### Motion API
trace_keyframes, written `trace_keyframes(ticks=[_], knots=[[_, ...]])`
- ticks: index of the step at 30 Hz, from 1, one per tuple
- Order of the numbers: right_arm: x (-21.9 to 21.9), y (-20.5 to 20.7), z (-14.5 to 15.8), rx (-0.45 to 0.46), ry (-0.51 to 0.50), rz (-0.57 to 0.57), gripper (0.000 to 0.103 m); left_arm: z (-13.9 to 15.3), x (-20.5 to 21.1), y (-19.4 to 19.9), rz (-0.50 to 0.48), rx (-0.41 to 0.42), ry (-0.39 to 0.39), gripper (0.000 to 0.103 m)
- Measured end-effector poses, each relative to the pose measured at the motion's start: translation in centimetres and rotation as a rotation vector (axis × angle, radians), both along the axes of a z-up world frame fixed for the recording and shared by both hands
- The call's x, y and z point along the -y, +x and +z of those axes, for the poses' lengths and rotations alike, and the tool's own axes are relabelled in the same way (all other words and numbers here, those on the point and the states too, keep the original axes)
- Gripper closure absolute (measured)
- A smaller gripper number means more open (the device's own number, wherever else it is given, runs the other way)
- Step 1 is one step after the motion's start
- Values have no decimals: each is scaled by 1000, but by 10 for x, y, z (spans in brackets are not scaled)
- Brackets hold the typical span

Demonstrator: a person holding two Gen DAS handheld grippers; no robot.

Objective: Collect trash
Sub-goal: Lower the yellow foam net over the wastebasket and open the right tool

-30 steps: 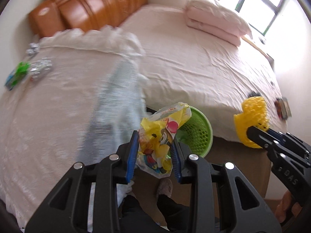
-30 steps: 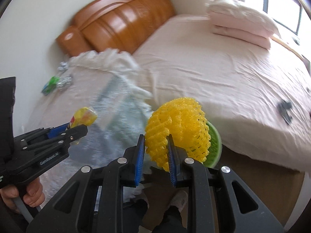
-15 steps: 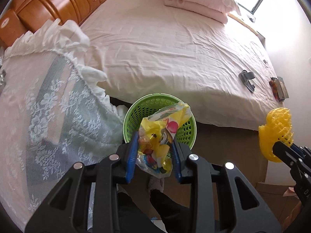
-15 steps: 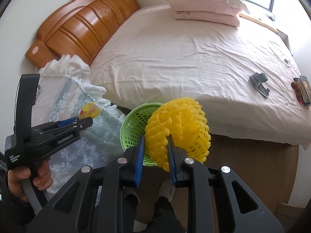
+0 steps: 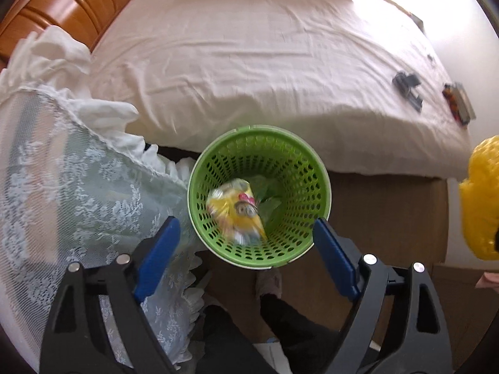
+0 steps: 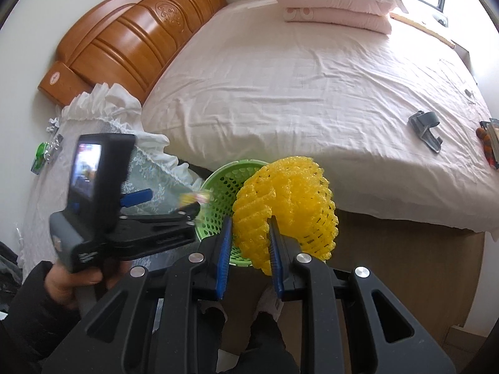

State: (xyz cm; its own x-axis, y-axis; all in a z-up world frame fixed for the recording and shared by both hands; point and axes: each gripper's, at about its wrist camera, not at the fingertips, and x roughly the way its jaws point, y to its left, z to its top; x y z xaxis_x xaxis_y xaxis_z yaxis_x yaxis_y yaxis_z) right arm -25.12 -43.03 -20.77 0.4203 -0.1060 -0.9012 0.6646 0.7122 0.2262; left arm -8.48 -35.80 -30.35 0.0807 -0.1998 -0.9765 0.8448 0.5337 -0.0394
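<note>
Left wrist view: left gripper (image 5: 246, 246) points steeply down over a green perforated basket (image 5: 315, 168), jaws spread wide and opening, blue pads (image 5: 156, 255) apart on either side of the basket's near rim. Nothing pressed between them. Yellow snack wrapper (image 5: 237, 212), blurred, sits inside the basket beyond the jaws, clear of both pads; some pale green plastic lies beside it on the basket floor. Lace-trimmed cloth (image 5: 78, 193) to the left of the left jaw. Pink-sheeted bed (image 5: 265, 62) beyond the basket. A grey clip (image 5: 408, 88) and a small dark item lie on the bed, far right and well apart from the jaws. Person's dark-trousered legs and a slipper below the gripper.

Right wrist view: right gripper (image 6: 251, 249) clamped narrow on a yellow foam fruit net (image 6: 290, 212), which bulges out above and right of the jaws. Basket (image 6: 224, 184) just beyond and left of the jaws, partly hidden by the net. Left of the jaws, a hand (image 6: 71, 283) in a dark sleeve holds the other gripper (image 6: 174, 202) over the basket rim; a blurred yellow scrap shows at its tips. Wooden headboard (image 6: 134, 37) far beyond, upper left; folded pink pillows (image 6: 336, 0) at top.
</note>
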Motion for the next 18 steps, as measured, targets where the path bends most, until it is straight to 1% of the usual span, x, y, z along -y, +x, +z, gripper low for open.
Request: trace_keyframes(ticks=[1, 4, 6, 8, 11, 14, 18], knots=[[0, 1, -1, -2, 1, 1, 80, -1, 0, 0, -2, -9, 2, 20], [0, 2, -1, 2, 2, 0, 80, 11, -6, -1, 4, -9, -50, 20], [0, 3, -1, 6, -4, 2, 80, 24, -10, -2, 8, 24, -87, 15], [0, 4, 1, 14, -8, 3, 80, 43, -17, -3, 8, 66, -137, 13], [1, 8, 4, 29, -14, 7, 80, 68, -27, -3, 13, 95, -173, 12], [2, 13, 6, 46, -18, 16, 80, 89, -39, 2, 56, 127, -179, 12], [-3, 24, 5, 64, -21, 44, 80, 118, -66, 10, 130, 101, -213, 11]])
